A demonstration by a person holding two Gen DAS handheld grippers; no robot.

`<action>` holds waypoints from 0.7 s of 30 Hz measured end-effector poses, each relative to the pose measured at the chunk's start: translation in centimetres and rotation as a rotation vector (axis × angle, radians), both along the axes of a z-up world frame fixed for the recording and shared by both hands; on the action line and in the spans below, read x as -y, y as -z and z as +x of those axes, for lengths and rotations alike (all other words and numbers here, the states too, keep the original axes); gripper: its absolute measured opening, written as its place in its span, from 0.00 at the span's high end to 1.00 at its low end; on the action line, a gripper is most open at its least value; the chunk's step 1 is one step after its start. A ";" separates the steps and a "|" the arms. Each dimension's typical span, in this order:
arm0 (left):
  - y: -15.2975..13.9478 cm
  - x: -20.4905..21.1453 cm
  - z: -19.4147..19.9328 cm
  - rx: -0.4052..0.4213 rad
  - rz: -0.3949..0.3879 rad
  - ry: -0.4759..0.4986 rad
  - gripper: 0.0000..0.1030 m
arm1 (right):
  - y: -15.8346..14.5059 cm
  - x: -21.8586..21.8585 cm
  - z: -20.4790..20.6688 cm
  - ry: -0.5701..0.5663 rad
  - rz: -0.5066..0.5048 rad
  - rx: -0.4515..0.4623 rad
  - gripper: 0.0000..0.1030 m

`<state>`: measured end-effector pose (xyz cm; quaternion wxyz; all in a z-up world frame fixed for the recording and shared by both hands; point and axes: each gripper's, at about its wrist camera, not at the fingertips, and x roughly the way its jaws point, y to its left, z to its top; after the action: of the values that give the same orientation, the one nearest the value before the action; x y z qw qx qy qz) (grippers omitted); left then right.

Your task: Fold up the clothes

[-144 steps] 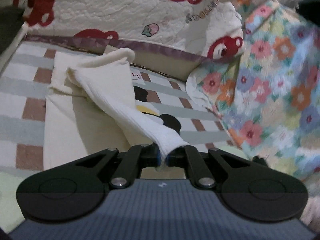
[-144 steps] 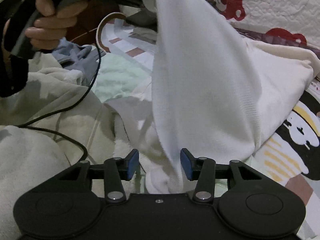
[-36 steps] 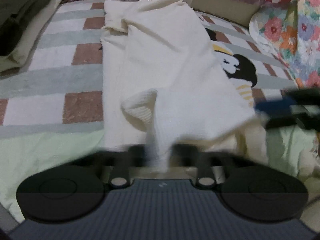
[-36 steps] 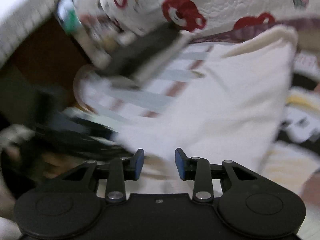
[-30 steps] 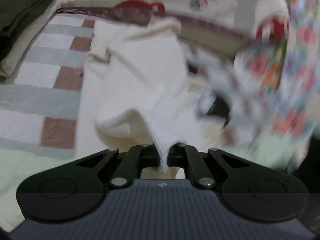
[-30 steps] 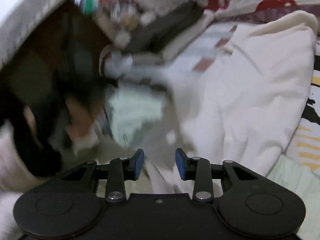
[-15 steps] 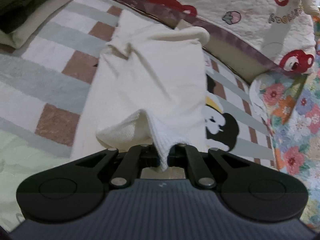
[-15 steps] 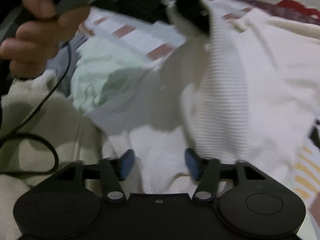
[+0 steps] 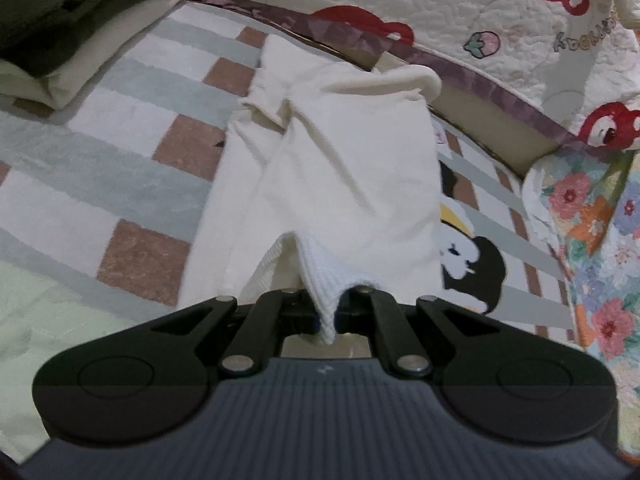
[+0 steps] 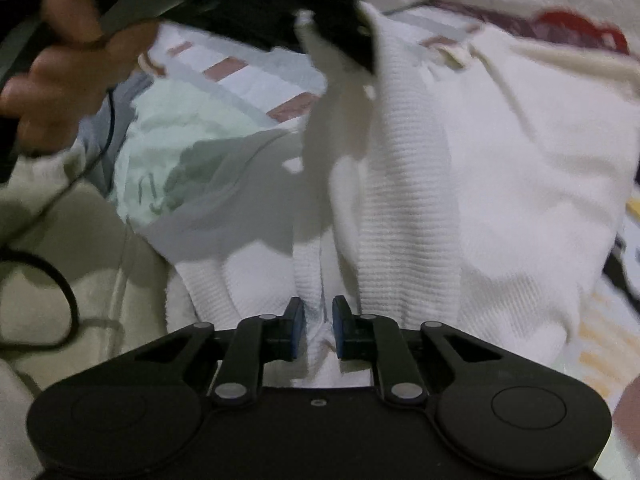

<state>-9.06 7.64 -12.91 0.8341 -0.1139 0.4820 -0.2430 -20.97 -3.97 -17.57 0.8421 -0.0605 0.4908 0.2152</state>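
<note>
Garments: one cream ribbed garment [image 9: 344,184], spread on the checked blanket [image 9: 100,184] of the bed, its far end against the bear-print quilt [image 9: 460,8].
Left hand-held gripper [image 9: 329,312]: one, low over the garment's near edge, fingers pinched tight on a raised fold of it.
Right hand-held gripper [image 10: 318,330]: one, blue pads narrowly apart with garment cloth between them; whether they grip cannot be told.
Person's hand [image 10: 64,68]: one, wrapped round the left tool's handle, beyond the garment, blurred.
</note>
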 end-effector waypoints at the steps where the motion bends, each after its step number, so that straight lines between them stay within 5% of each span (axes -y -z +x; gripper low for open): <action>1: 0.0 -0.1 -0.1 0.007 0.012 0.003 0.95 | 0.0 -0.5 -0.1 -0.024 -0.034 0.017 0.84; 5: -0.4 -0.5 -1.0 0.068 0.062 0.054 0.95 | -1.3 1.2 -0.6 -0.062 0.016 -0.031 0.83; 7: -1.1 -0.5 -2.5 0.149 0.175 0.142 0.95 | -2.1 2.6 -1.0 -0.076 0.058 -0.068 0.96; 11: -2.4 -1.5 -6.2 0.283 0.384 0.281 0.95 | -3.7 5.2 -1.7 -0.101 0.142 -0.140 0.96; 17: 0.6 -4.4 -9.3 0.210 0.439 0.279 0.95 | -4.7 6.7 -3.0 -0.082 0.150 -0.131 0.96; 21: 1.7 -5.5 -9.7 0.183 0.405 0.250 0.96 | -5.1 7.5 -3.7 -0.068 0.148 -0.113 0.94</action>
<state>-18.76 13.19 -14.64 0.8435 0.1386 0.4535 -0.2522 -24.66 -11.44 -12.43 0.8074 -0.0026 0.5179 0.2826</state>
